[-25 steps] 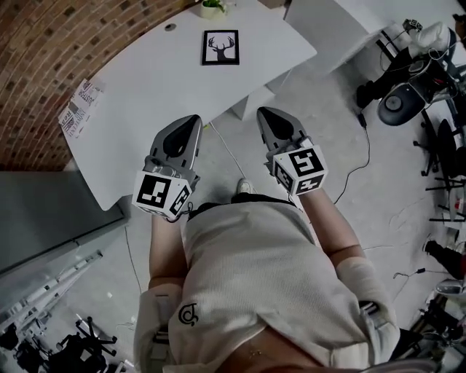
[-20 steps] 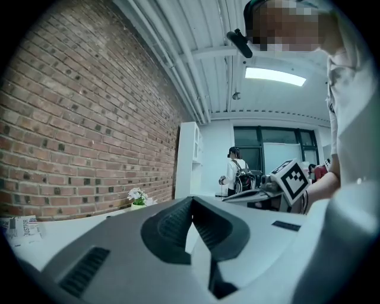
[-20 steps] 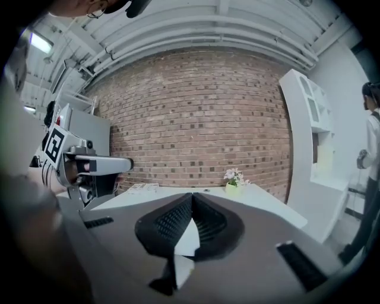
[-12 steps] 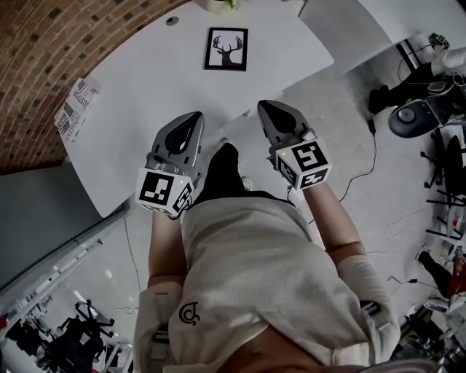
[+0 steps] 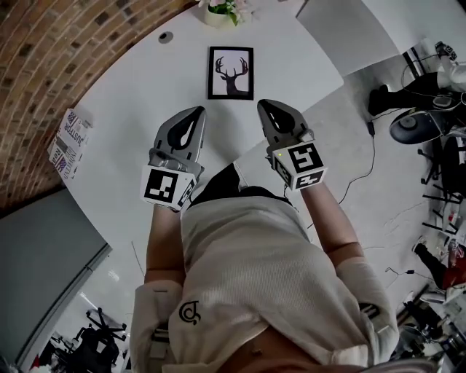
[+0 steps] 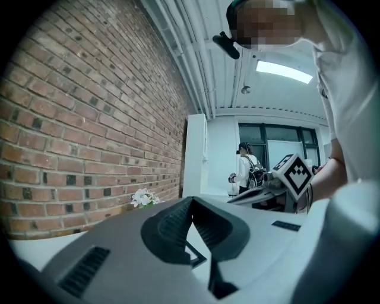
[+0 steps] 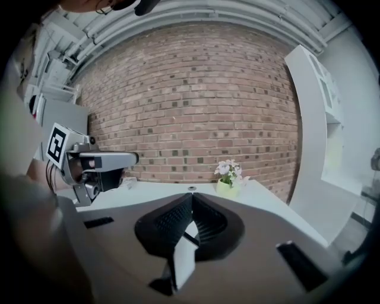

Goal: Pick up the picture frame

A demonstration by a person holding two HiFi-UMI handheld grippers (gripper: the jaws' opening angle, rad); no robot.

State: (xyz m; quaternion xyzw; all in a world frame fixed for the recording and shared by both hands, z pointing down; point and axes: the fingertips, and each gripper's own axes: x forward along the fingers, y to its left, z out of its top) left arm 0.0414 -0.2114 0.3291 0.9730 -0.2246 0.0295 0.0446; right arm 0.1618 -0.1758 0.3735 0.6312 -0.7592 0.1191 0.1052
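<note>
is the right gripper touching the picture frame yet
Apart. In the head view a strip of white table shows between the right gripper and the lower right corner of the picture frame. The right gripper view shows its jaws shut on nothing.

Two tools [image 5: 196,111] [image 5: 263,104], one picture frame [image 5: 231,72], one plant [image 5: 222,10]

Even indoor light, fisheye edges, dark vignette

The white table [image 5: 138,102] curves in front of me along a brick wall [image 5: 44,65]. A pot of white flowers [image 5: 220,10] stands at its far edge, with a round cable hole [image 5: 166,36] near it. A stack of printed booklets [image 5: 69,140] lies at the table's left edge. On the floor to my right, a black cable [image 5: 364,156] trails near a chair base [image 5: 411,125].
</note>
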